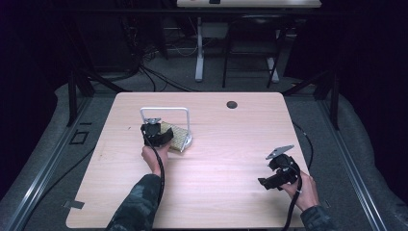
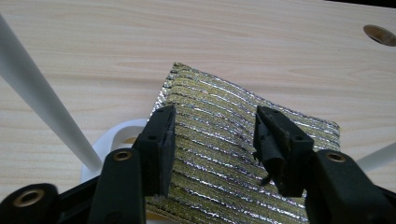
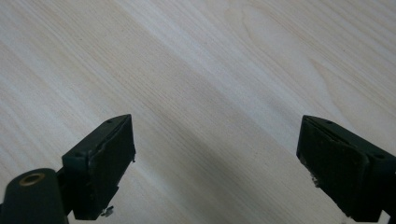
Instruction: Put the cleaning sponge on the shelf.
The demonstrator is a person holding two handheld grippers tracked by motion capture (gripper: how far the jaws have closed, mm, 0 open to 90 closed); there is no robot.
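Observation:
A gold and silver striped pad [image 1: 177, 137] [image 2: 219, 149] lies tilted on the round white base [image 2: 112, 139] of a white wire-frame stand [image 1: 166, 109] at the table's left middle. My left gripper [image 1: 163, 136] [image 2: 212, 116] hovers right over the pad. Its jaws are apart, one on each side of the pad's middle, and grip nothing that I can see. My right gripper [image 1: 263, 183] [image 3: 215, 135] is low over bare wood near the front right of the table. It is wide open with nothing between its fingers.
The light wooden table [image 1: 226, 192] has a round cable hole [image 1: 232, 104] [image 2: 379, 33] near its far edge. A white rod of the stand [image 2: 42, 93] crosses close to my left gripper's left jaw. Beyond the table are dark floor, cables and another desk's legs [image 1: 199, 57].

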